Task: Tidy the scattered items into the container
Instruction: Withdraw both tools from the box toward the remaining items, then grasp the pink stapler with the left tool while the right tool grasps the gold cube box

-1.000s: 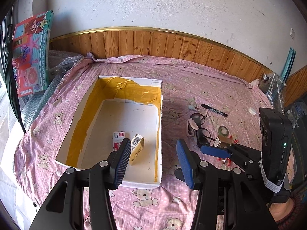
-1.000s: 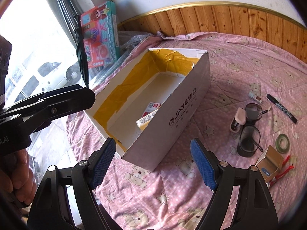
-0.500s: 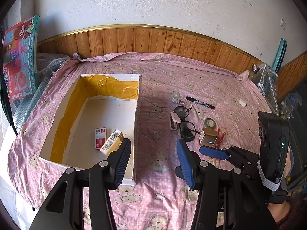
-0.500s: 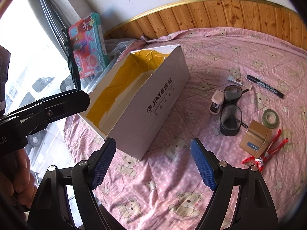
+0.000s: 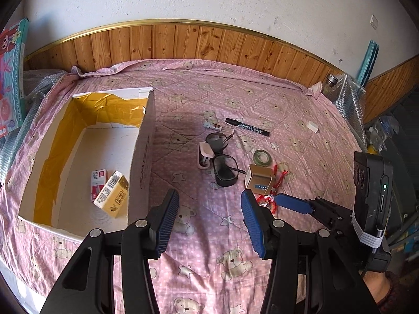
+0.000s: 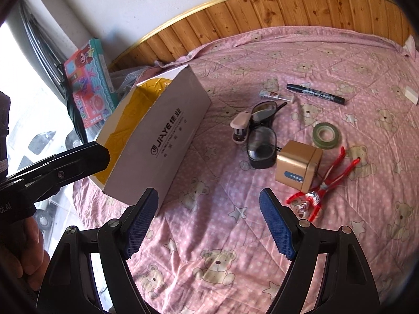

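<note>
A white cardboard box (image 5: 142, 141) (image 6: 167, 128) with yellow lining sits on the pink bedspread; two small packs (image 5: 111, 193) lie inside. To its right lie black glasses (image 5: 222, 157) (image 6: 262, 136), a small stapler (image 5: 204, 154) (image 6: 240, 127), a gold tin (image 5: 259, 181) (image 6: 297, 166), a green tape roll (image 5: 262, 155) (image 6: 326, 134), a black marker (image 5: 247, 127) (image 6: 315, 93), a small tube (image 5: 213, 125) (image 6: 275, 95) and a red charm (image 5: 273, 198) (image 6: 322, 188). My left gripper (image 5: 209, 219) hovers open over the bedspread beside the box. My right gripper (image 6: 208, 225) is open and empty, near the tin.
A colourful toy box (image 6: 89, 78) leans by the window at the left. A white eraser (image 5: 312, 126) (image 6: 409, 95) lies far right. Wood panelling (image 5: 183, 41) backs the bed. A person's hand (image 6: 18, 256) holds the left gripper.
Both grippers swung right, away from the box and toward the scattered items. The glasses, tin and charm now lie closer. Both stay open and empty.
</note>
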Available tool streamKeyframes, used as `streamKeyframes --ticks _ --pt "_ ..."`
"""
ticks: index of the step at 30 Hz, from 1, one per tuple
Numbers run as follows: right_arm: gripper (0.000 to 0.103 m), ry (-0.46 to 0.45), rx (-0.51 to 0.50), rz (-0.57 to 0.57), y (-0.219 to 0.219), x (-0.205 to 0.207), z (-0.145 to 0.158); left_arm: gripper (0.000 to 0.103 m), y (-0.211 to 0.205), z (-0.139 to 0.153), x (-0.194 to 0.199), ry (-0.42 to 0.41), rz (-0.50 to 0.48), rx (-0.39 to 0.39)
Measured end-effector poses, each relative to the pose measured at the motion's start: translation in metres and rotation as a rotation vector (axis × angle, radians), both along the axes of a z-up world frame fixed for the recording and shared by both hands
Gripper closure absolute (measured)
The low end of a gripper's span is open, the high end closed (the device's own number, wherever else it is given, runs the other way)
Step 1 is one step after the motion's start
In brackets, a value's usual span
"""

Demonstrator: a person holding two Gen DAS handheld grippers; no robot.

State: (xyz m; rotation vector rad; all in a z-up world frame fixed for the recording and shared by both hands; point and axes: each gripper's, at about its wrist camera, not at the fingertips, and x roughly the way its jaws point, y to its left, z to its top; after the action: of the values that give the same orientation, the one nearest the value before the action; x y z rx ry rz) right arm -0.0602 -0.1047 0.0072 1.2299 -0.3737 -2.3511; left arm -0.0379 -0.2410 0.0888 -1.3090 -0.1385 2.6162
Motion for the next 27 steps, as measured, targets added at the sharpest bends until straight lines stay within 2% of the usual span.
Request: streamKeyframes --ticks 13,22,27 --pt "0.023 -0.033 0.045 -0.140 0.048 -0.011 -0.021 0.052 0.032 -0.037 -0.038 -0.085 -0.050 0.063" --pt "0.023 0.000 0.183 -0.165 0.036 -0.042 -0.031 0.052 0.039 -0.063 -0.079 -0.144 -0.028 0.118" --pt "0.023 -0.005 0.251 -0.152 0.023 -0.066 -0.049 0.051 0.032 -0.075 -0.098 -0.166 0.000 0.137"
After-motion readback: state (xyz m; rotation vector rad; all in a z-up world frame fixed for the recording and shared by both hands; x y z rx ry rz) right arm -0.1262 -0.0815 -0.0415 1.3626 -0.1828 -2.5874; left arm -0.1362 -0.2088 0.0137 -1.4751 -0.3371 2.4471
